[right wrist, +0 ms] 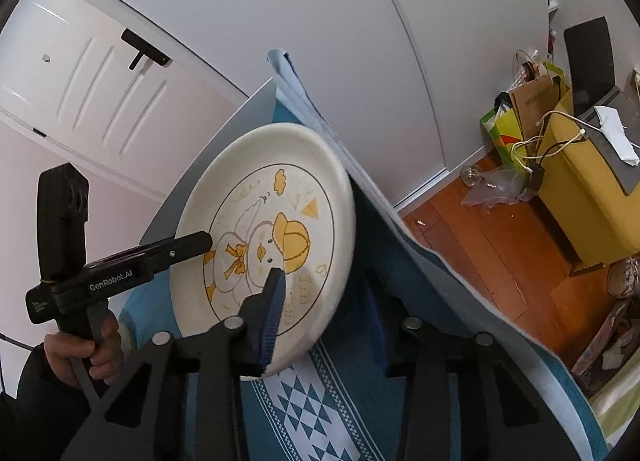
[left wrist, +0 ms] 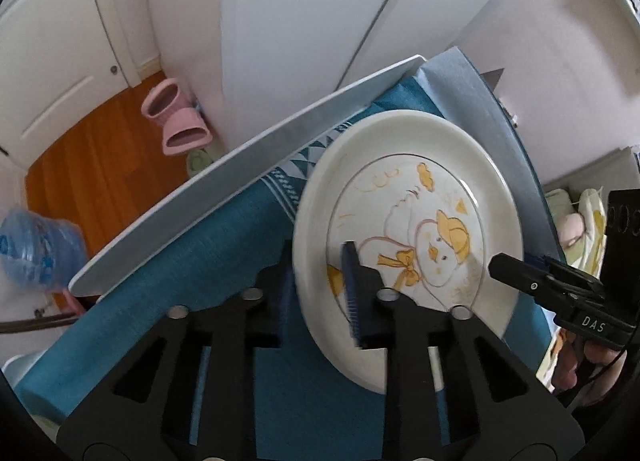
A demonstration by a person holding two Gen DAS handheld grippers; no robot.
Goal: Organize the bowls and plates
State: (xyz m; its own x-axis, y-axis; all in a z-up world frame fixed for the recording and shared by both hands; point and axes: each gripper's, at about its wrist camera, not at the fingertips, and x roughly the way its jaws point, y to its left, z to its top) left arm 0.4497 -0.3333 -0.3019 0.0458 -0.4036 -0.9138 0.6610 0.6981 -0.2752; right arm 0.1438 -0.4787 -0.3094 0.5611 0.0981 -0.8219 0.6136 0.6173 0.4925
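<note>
Both sides are pinched: the left hand-held gripper (left wrist: 320,289) and right hand-held gripper (right wrist: 320,313) clamp opposite rims of the duck plate (left wrist: 404,229) over the blue-clothed counter (left wrist: 168,281). Lift evenly, keeping it level.

Readable lettering on the two tools and the plate

The right tool (left wrist: 496,265), seen from the left wrist, carries white letters "DAS" on its black body. The left tool (right wrist: 208,241), seen from the right wrist, is marked "GenRobot.AI" in white on its black side. The plate (right wrist: 320,189) bears yellow lettering near its rim, beginning "I'm"; the remainder is too blurred to read.
</note>
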